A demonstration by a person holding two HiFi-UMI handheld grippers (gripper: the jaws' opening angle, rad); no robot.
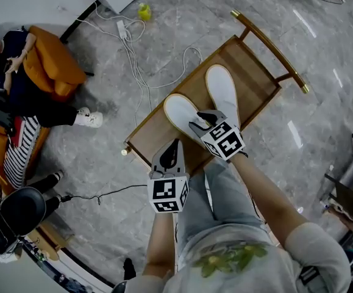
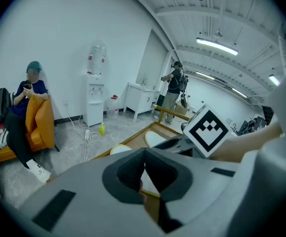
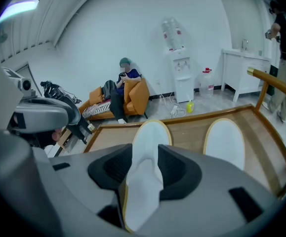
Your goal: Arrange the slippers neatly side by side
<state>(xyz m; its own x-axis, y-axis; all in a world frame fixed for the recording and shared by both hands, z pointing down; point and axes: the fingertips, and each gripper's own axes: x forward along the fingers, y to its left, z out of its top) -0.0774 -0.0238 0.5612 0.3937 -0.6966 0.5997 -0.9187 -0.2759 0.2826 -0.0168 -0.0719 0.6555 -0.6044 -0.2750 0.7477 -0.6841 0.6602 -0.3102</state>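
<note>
Two white slippers lay on wooden table (image 1: pixel 253 81), just beside each other, heels close, toes splayed apart. Right claw (image 3: pixel 145 168) stood wide astride heel of nearer slipper (image 1: pixel 180 112), pads seemingly not pinching. Left claw (image 1: pixel 175 145) pinched to point, empty, hanging by table's near edge. Reckoned pair not yet parallel: nearer slipper's toe wanted swinging toward farther slipper (image 1: pixel 222 88), heels level. Best done low and slow from heel, no lift. Claw should back straight off so upper wouldn't snag.
</note>
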